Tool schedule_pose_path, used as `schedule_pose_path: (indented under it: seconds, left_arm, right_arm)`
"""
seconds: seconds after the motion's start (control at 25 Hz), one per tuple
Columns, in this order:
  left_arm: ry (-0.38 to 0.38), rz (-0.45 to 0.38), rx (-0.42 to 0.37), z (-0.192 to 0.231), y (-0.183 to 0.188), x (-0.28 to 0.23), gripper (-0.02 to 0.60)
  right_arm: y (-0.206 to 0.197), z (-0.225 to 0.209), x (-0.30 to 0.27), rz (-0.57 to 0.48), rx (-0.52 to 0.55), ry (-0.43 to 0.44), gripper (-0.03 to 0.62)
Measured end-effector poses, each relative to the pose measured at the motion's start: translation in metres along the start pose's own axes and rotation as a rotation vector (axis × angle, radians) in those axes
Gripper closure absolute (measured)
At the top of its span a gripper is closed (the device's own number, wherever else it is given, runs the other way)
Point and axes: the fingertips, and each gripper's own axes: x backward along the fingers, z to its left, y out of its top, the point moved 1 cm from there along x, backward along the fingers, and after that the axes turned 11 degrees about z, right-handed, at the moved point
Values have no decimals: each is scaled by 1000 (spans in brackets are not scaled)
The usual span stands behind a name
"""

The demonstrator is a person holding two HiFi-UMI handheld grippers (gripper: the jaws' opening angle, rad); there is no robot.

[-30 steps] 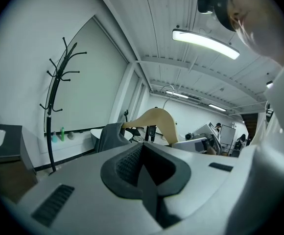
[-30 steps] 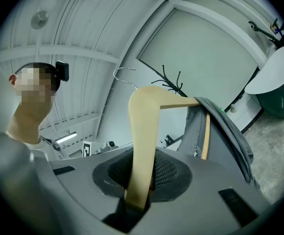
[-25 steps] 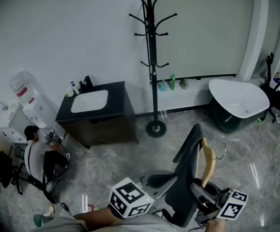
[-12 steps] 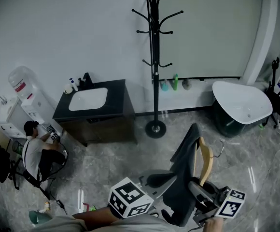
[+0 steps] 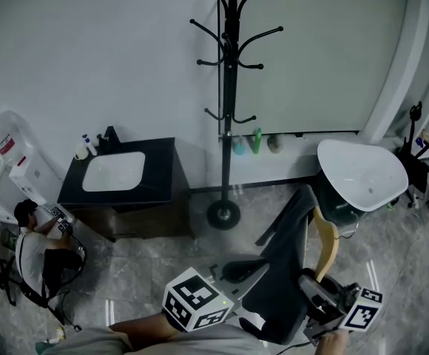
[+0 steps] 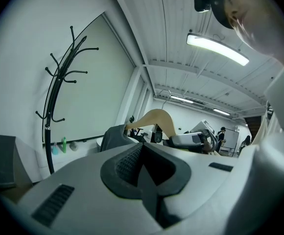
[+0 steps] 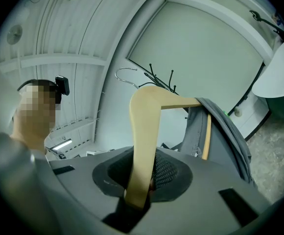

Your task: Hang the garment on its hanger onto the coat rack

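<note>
Right gripper (image 7: pixel 143 179) has its jaws clamped on one arm of the wooden hanger (image 7: pixel 143 131), grey garment (image 7: pixel 225 129) draped over it, low by the person. Left gripper (image 6: pixel 144 169) alongside, jaws pressed together, empty. Farther off, the black coat rack (image 5: pixel 228 124) stands against the wall, well apart.

one hanger (image 5: pixel 327 244), one garment (image 5: pixel 282 276), one rack (image 5: pixel 228 124)

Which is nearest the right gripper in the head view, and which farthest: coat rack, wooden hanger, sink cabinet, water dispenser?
1. Wooden hanger, clamped in the right gripper.
2. Coat rack, ahead by the wall.
3. Sink cabinet, further left.
4. Water dispenser, far left.
</note>
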Motion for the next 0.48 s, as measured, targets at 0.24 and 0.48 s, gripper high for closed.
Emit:
schedule_pose_path:
  seconds: [0.24,0.48]
  left_arm:
    - [15,-13,3,61,29,-13,577]
    - [64,-8,35,121,51,-42,577]
  right_arm:
    - [67,-41,-33,-4,35,-12,523]
    - [135,-92,-63,22,54,7,523]
